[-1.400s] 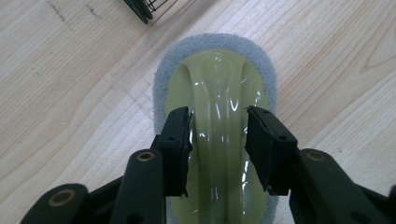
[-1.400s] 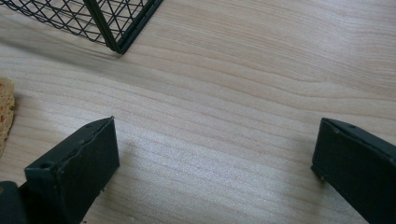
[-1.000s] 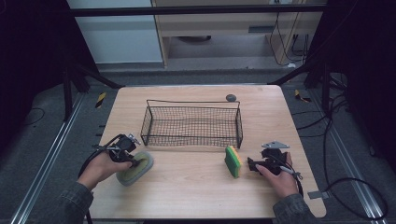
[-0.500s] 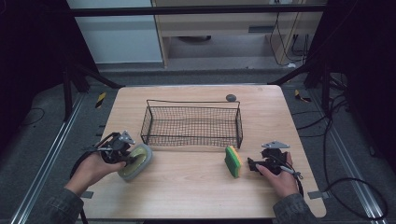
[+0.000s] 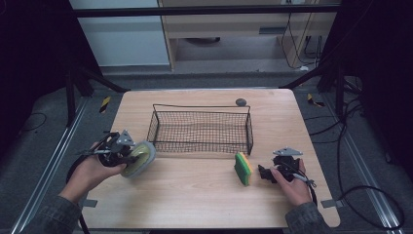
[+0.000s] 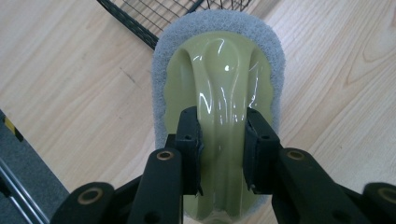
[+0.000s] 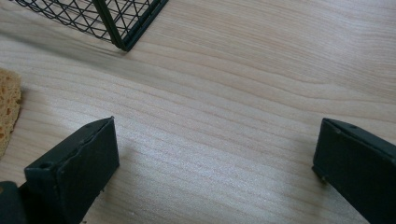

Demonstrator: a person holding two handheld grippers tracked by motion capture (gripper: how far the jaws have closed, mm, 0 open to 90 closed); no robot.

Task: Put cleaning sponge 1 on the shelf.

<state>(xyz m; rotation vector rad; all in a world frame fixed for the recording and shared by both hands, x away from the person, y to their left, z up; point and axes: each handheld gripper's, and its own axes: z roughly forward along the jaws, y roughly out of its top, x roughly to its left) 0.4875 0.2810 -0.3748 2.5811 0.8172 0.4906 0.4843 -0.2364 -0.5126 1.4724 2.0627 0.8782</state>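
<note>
The left gripper [image 5: 127, 155] grips the scrubber [image 6: 219, 100] by its handle, held just off the tabletop [image 5: 195, 195] beside the still-empty basket [image 5: 202, 127], while the right gripper [image 5: 265, 173] waits open near the sponge [image 5: 242, 168].

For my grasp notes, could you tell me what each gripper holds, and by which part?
The left gripper grips the scrubber by its raised green handle ridge; the right gripper is open, holding nothing.

Grey-green sleeves [image 5: 51, 219]; each black claw [image 5: 265, 174] carries a grey three-cornered plate and cable.
</note>
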